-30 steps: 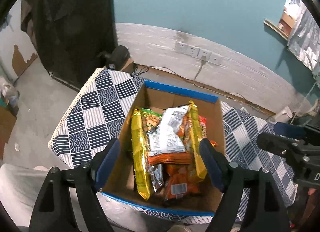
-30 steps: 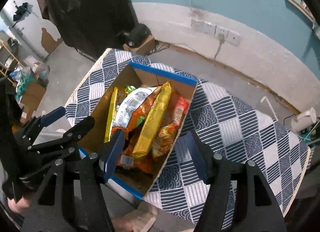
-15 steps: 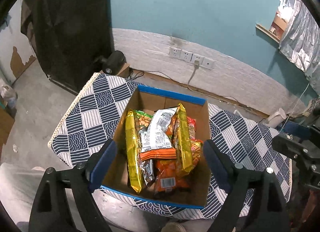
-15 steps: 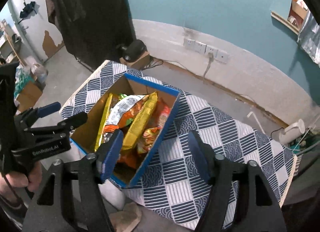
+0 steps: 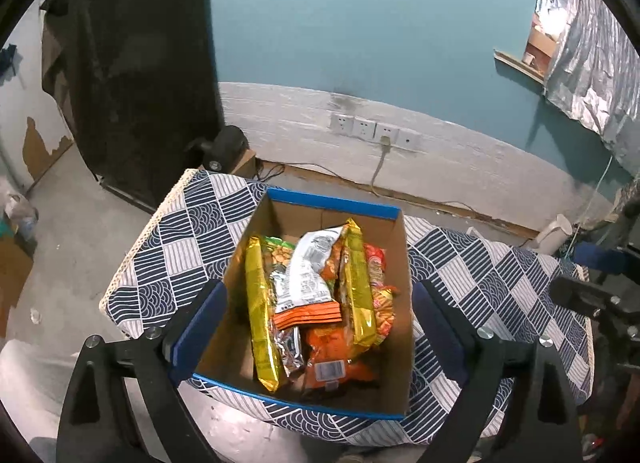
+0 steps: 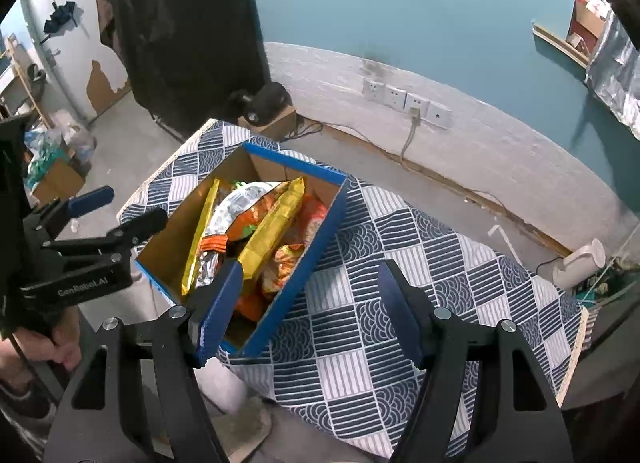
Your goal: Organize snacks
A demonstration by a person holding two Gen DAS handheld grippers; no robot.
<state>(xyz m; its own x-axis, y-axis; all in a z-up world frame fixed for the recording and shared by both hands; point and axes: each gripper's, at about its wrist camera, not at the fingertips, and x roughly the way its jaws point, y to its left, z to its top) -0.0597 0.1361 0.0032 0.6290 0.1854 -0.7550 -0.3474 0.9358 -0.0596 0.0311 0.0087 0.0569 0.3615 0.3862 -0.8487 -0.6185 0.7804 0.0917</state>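
A cardboard box with a blue rim [image 5: 334, 201] [image 6: 320, 239] stands on the left part of a table covered with a navy and white patterned cloth [image 5: 492, 291] [image 6: 404, 283]. It holds several snack packs: a gold pack [image 5: 258, 303] [image 6: 276, 229], a silver and orange pack [image 5: 310, 283], and orange packs [image 5: 334, 355]. My left gripper [image 5: 318, 337] is open and empty, held above the box's near side; it also shows in the right wrist view [image 6: 116, 213]. My right gripper [image 6: 310, 311] is open and empty above the cloth right of the box.
A white kettle [image 6: 580, 265] stands by the table's far right end. Wall sockets [image 5: 374, 131] with a plugged cable are behind. A black curtain [image 5: 140, 63] hangs at left, with a black device on a small box [image 6: 266, 103] below it. Clutter lies on the floor at left [image 6: 56, 159].
Both grippers have pulled up and back from the box, so the box and table look smaller. Both stay open and empty. The snacks have not moved.
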